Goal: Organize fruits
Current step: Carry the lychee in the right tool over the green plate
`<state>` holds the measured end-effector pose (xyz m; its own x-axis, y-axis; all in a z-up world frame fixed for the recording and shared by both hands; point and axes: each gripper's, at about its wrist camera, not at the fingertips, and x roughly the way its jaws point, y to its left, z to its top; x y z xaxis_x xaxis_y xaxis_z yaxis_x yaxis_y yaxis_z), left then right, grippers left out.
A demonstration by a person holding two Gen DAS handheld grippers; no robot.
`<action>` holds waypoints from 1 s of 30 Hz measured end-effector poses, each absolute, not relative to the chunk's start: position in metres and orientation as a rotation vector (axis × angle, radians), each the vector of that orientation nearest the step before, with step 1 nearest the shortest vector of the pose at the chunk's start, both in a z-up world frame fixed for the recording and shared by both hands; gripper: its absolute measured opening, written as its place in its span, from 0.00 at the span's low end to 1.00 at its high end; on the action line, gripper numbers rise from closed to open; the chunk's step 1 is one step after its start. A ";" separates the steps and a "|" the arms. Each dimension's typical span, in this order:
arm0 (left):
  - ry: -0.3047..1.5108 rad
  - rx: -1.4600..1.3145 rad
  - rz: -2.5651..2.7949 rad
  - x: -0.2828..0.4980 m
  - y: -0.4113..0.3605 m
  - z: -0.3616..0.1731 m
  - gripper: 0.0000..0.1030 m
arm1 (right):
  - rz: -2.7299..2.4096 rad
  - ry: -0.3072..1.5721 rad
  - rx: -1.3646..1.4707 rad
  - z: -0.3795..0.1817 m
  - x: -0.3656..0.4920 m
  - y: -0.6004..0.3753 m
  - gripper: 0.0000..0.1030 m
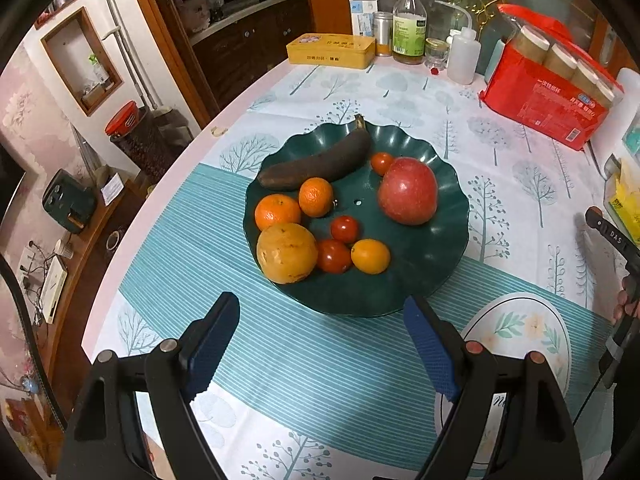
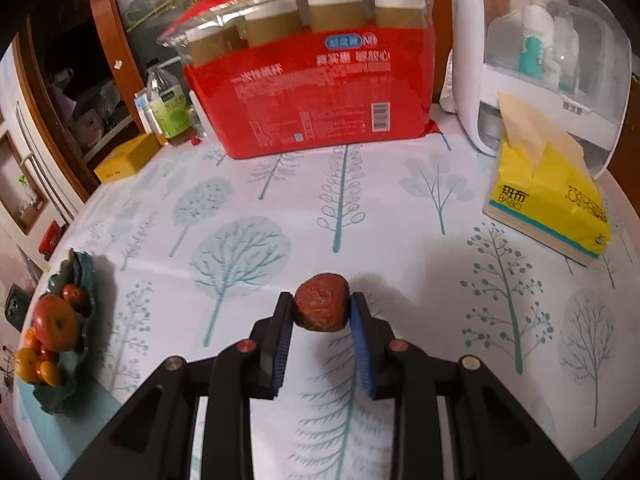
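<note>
A dark green scalloped plate holds a blackened banana, a red apple, two mandarins, a large yellow-orange fruit, several small tomatoes and a small orange fruit. My left gripper hovers open just in front of the plate's near rim, nothing between its fingers. In the right wrist view my right gripper is shut on a small wrinkled reddish-brown fruit resting on the tablecloth. The plate lies far to its left.
A red pack of paper cups stands at the back, with a yellow tissue pack and a white appliance to the right. A yellow tin, bottles and jars line the table's far edge. The right hand's tool shows at right.
</note>
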<state>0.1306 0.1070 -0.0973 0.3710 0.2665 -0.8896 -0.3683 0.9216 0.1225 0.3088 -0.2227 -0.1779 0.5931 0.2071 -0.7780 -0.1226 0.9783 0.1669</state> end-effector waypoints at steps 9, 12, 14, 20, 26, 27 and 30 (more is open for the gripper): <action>1.076 -0.123 0.340 0.117 0.131 -0.087 0.81 | 0.215 0.892 0.127 -0.154 0.268 -0.194 0.28; 1.068 -0.136 0.310 0.114 0.143 -0.087 0.81 | 0.224 0.882 0.125 -0.148 0.250 -0.178 0.28; 1.068 -0.150 0.283 0.112 0.151 -0.087 0.81 | 0.242 0.869 0.115 -0.144 0.237 -0.165 0.28; 1.062 -0.130 0.206 0.111 0.172 -0.085 0.81 | 0.293 0.864 0.108 -0.135 0.205 -0.124 0.28; 1.056 -0.097 0.125 0.113 0.195 -0.081 0.81 | 0.325 0.860 0.113 -0.134 0.183 -0.078 0.28; 1.056 -0.092 0.111 0.113 0.198 -0.081 0.81 | 0.328 0.860 0.115 -0.133 0.180 -0.070 0.28; 1.062 -0.074 0.072 0.114 0.207 -0.083 0.81 | 0.342 0.863 0.116 -0.135 0.174 -0.046 0.28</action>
<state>0.1145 0.2072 -0.0830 0.4849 0.0234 -0.8743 -0.0945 0.9952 -0.0258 0.1740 -0.0463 -0.1345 0.5997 0.3407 -0.7241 -0.2477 0.9394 0.2369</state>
